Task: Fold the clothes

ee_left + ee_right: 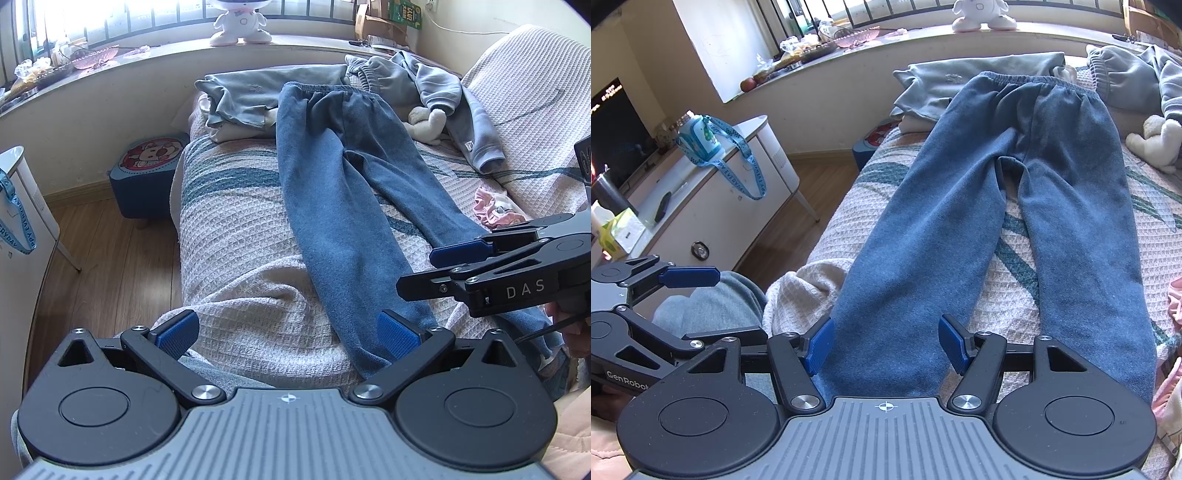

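Lying flat on patterned bed cover (pixel 236 236): blue trousers (pixel 332 192); wood floor (pixel 110 258) beside; both jaws apart, empty.

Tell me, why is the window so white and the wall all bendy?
Left wrist view: sunlight washes out the window; the fisheye lens curves the windowsill. Right wrist view: same curved sill, while the blue trousers stay sharp.

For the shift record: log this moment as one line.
stage: pre-grasp | blue trousers: flat on bed, unfolded | left gripper: open, empty | right gripper: open, over trouser leg hem
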Available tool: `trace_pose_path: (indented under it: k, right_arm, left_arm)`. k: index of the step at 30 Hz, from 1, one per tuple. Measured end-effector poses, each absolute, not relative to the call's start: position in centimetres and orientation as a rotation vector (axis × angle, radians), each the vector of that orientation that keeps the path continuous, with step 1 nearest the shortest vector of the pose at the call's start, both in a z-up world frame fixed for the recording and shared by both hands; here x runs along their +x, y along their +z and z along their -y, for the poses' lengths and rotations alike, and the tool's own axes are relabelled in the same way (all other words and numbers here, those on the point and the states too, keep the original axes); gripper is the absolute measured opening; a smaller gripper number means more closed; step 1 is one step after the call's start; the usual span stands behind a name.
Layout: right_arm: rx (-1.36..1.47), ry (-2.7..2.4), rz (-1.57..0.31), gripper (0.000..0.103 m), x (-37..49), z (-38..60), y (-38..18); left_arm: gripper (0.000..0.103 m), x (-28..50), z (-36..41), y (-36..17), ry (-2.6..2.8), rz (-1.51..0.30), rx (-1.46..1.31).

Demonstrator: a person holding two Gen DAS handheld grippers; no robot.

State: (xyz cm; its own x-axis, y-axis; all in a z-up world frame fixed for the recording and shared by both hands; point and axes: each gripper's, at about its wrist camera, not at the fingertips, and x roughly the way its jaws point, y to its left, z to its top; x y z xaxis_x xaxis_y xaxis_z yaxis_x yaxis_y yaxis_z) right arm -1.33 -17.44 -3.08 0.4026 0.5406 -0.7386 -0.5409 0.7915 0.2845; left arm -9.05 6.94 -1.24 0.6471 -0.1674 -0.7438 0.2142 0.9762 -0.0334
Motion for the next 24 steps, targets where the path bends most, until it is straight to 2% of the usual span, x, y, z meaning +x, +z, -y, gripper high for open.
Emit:
trace_pose_path:
  k: [24]
  right_arm:
    - [-0.021,0.587,-0.862,0.063,1.2,19.4,-2.1]
  left_arm:
    - [0.103,-6.6,-5.3,-2.2,-0.239,-0.899,0.115]
